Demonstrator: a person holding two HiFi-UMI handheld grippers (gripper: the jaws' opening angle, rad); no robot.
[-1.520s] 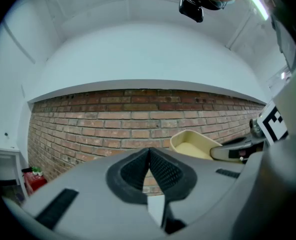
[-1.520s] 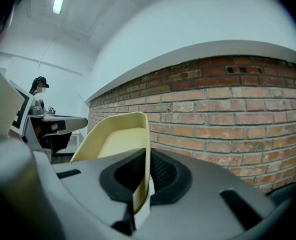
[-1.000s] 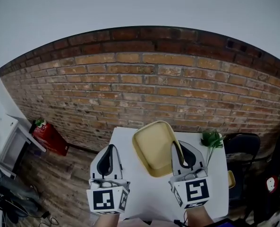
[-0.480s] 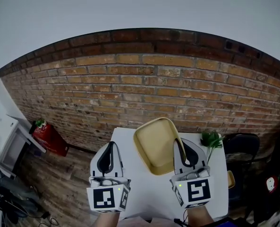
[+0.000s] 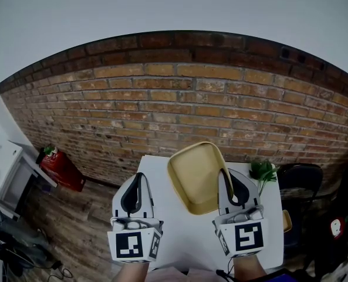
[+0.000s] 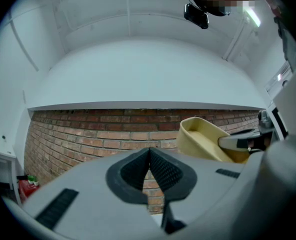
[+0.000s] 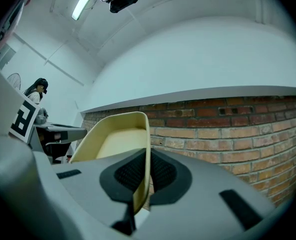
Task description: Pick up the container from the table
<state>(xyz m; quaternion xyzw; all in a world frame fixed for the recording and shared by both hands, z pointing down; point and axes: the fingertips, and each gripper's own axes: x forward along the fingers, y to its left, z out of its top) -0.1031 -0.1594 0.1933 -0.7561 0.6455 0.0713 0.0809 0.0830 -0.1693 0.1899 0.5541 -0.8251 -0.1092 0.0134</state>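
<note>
- Red brick wall [image 5: 162,110] runs across the whole background, with a plain white wall [image 5: 174,10] above it
- Wooden plank floor [image 5: 74,216] lies at the lower left
- A red object topped with green [image 5: 62,170] leans at the foot of the brick wall, on the left
- White furniture [image 5: 6,175] stands at the far left edge
- A small green plant [image 5: 263,171] stands just left of a dark chair [image 5: 300,184]
- A ceiling tube light [image 7: 81,6] glows overhead

Left tool [image 5: 138,184] closed, empty (jaws touching), right tool [image 5: 227,182] clamped on container [image 5: 194,172] rim
</note>
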